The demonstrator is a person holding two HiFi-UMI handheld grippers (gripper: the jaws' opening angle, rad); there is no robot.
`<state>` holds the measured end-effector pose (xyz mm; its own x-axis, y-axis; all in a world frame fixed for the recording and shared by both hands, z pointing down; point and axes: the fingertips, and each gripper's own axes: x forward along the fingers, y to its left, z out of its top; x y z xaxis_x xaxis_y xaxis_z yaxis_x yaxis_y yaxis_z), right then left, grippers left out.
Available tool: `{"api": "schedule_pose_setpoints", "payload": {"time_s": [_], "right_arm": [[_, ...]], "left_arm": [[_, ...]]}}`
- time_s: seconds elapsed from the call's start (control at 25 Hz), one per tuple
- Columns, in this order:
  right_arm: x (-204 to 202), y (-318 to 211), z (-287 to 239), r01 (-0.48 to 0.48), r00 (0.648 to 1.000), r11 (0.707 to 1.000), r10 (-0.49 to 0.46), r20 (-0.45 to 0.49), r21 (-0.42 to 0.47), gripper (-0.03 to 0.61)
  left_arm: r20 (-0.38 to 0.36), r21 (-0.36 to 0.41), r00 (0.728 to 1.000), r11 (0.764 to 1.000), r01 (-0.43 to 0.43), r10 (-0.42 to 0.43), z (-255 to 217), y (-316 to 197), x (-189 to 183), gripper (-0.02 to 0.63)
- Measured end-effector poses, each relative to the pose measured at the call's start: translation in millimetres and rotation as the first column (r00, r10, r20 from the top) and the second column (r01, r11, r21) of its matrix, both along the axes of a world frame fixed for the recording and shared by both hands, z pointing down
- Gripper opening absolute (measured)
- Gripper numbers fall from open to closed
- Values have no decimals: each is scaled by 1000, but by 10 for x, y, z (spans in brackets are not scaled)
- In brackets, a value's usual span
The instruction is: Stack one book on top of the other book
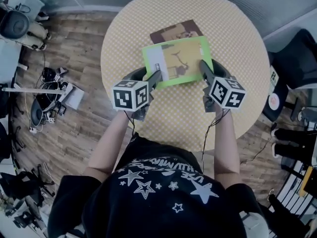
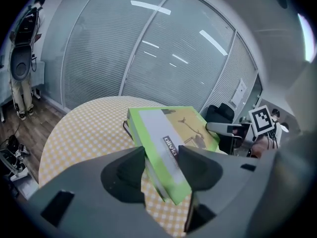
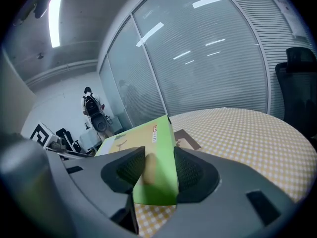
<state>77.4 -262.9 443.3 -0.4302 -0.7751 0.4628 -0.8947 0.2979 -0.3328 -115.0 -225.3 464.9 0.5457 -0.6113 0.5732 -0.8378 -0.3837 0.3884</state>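
A green book [image 1: 179, 59] hangs above the round table [image 1: 124, 33], carried between both grippers. My left gripper [image 1: 154, 78] is shut on its near left corner, and my right gripper [image 1: 204, 67] is shut on its right edge. In the left gripper view the green book [image 2: 168, 138] sits clamped between the pads, with the right gripper [image 2: 225, 128] visible beyond. The right gripper view shows the green book [image 3: 156, 162] edge-on in the jaws. A brown book [image 1: 173, 32] lies flat on the table just behind, partly hidden under the green one; its corner [image 3: 185, 139] shows in the right gripper view.
The table carries a yellow checked cloth [image 1: 228, 24]. A black chair [image 1: 294, 58] stands at the right, and cables and gear [image 1: 49, 93] lie on the wooden floor at the left. Glass walls with blinds [image 2: 148, 48] stand behind the table.
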Motion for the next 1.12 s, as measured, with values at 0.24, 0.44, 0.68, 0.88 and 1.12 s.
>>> {"api": "schedule_pose_setpoints", "payload": {"time_s": [0.24,0.44,0.68,0.88,1.12], "right_arm": [[32,-284,42,0,1000,1000,0,-21,3,189],[59,-638,122,14,1000,1000,-15,-27,-8,189],[113,-954,333,35,999,998,-37,-28,-43,189],[144,-1203,508,79,996,994,-83,-44,-71,189],[124,-1521,633,133,989,987,-138,-54,-96,189]], "left_arm": [[-11,-9,1000,1000,1,-1,72,-193,43,215],[-25,-20,1000,1000,-5,5,142,-505,79,215],[-22,-49,1000,999,-14,12,322,-757,134,215],[-36,-85,999,996,9,-12,506,-915,200,215],[-46,-108,998,994,30,-35,616,-1096,226,215]]}}
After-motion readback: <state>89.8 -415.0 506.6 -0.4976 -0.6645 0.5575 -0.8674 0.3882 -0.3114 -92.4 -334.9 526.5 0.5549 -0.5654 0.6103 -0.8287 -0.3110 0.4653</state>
